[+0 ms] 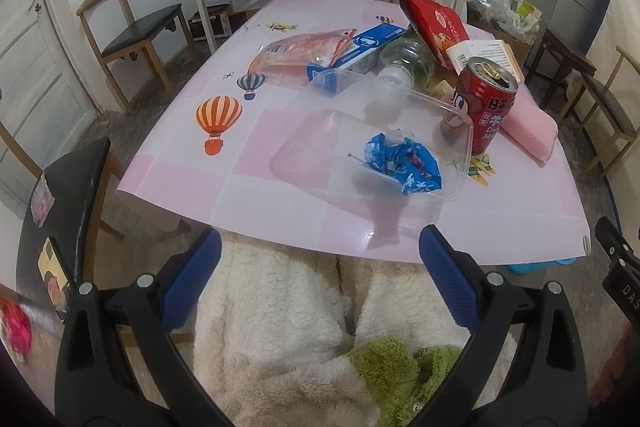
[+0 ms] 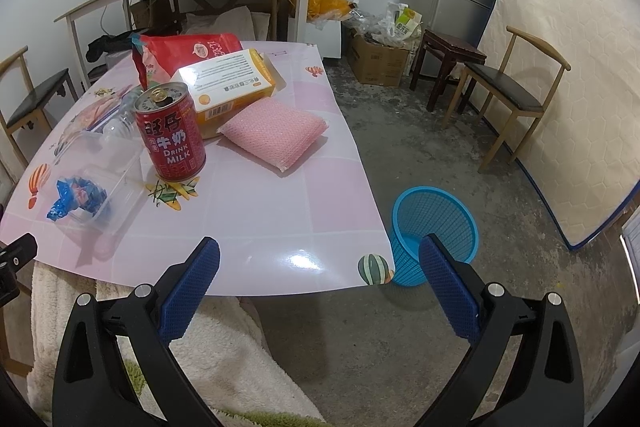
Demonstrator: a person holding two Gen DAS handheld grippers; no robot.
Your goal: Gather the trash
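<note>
Trash sits on the pink table: crumpled blue wrapper inside a clear plastic container, ahead of the left gripper, whose fingers are spread wide and empty. Red milk can stands upright ahead-left of the right gripper, likewise open and empty. Blue wastebasket stands on the floor just beyond its right finger.

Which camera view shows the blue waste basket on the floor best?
The right wrist view shows it best: the blue waste basket stands on the floor beside the table corner, its open mouth and mesh wall visible. The left wrist view shows only a small blue sliver under the table edge.
</note>
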